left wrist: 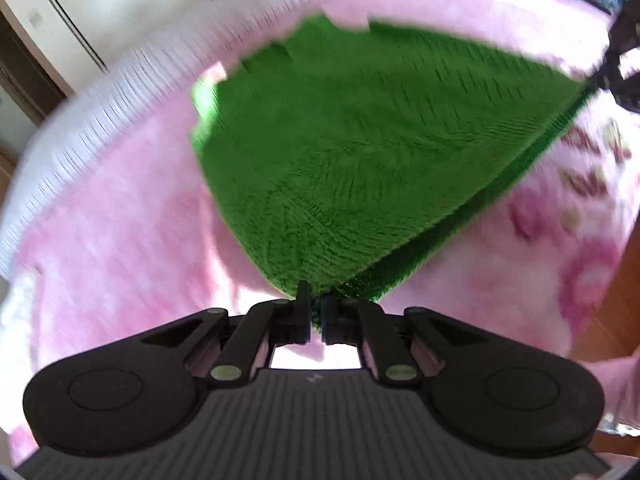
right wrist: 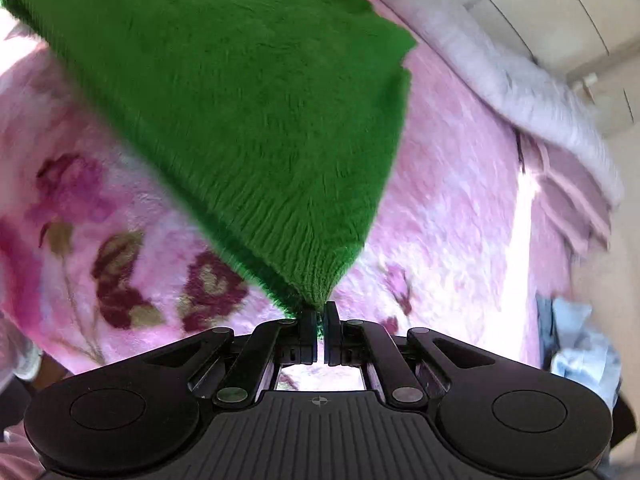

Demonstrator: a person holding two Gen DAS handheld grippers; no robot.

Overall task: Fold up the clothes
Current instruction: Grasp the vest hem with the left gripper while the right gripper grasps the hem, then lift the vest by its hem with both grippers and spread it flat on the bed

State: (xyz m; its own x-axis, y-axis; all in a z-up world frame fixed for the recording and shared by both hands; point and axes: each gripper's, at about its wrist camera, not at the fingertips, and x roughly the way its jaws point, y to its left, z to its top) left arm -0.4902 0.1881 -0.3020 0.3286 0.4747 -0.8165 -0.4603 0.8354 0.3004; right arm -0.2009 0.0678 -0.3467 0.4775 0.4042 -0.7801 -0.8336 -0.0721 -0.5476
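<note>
You have the green knitted garment (left wrist: pixel 360 152) pinched at two corners and stretched between your grippers, held up off the pink floral blanket (left wrist: pixel 112 240) that covers the bed below. In your left wrist view the knit fans out ahead of the fingers from a narrow point clamped between them, widening upward and away, with a thicker ribbed hem running from the fingertips toward the upper right. Your left gripper (left wrist: pixel 316 312) has its fingers drawn together on that corner, only the fabric filling the slim gap between the pads. At the far end of the hem, in the upper right of that view, your right gripper (left wrist: pixel 618 68) shows as a dark shape gripping the opposite corner. From the right wrist view the right gripper's fingers (right wrist: pixel 308 328) are likewise closed tight on the garment, a tuft of green showing between them, and the knit spreads ahead and to the left of the fingertips. The blanket's dark red and olive flowers lie to the left of the right fingers. Beyond the far edge of the garment, ahead of both grippers, a white fringed cover (right wrist: pixel 532 100) borders the blanket. A bundle of pale blue and dark cloth (right wrist: pixel 576 344) sits well to the right of your right fingers. Both views are blurred.
</note>
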